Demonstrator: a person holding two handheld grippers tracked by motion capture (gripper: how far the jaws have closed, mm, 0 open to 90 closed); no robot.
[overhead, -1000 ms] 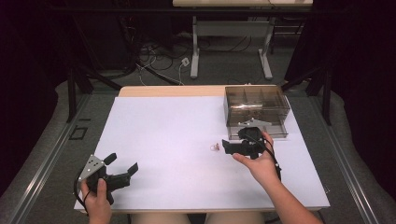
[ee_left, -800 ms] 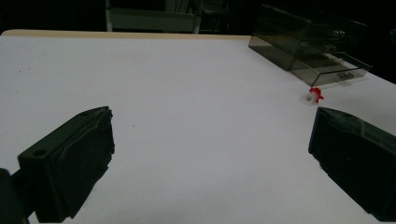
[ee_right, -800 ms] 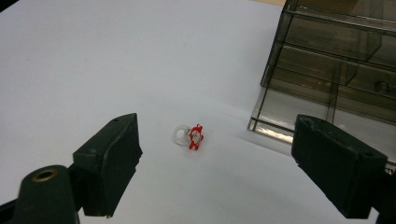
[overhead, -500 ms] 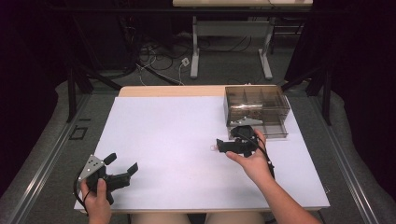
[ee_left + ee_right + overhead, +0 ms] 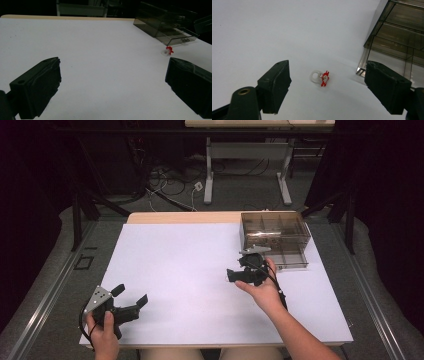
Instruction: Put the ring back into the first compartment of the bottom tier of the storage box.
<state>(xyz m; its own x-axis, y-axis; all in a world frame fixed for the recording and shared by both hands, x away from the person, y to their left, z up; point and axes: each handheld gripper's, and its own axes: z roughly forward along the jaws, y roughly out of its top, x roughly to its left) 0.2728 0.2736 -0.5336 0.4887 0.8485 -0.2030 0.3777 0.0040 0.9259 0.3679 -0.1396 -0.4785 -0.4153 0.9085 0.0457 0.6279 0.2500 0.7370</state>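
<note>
A small clear ring with a red charm (image 5: 320,77) lies on the white table sheet (image 5: 185,255). It rests between and just ahead of the jaws of my right gripper (image 5: 328,75), which is open with nothing in it. In the high view that right gripper (image 5: 235,274) hovers low over the sheet beside the box and points left. My left gripper (image 5: 131,296) stands open near the front left corner with nothing between its jaws. From the left gripper (image 5: 112,75) view, the ring (image 5: 168,50) shows far off to the right.
A smoky transparent compartment box (image 5: 275,235) stands at the back right of the sheet, its lower drawer (image 5: 290,259) pulled out toward me. The box corner (image 5: 362,70) sits close to the right jaw. Table legs and cables lie beyond the far edge.
My right gripper has slid left and slightly forward, and in the high view it now covers the ring that lay just left of it. The left gripper has stayed still.
</note>
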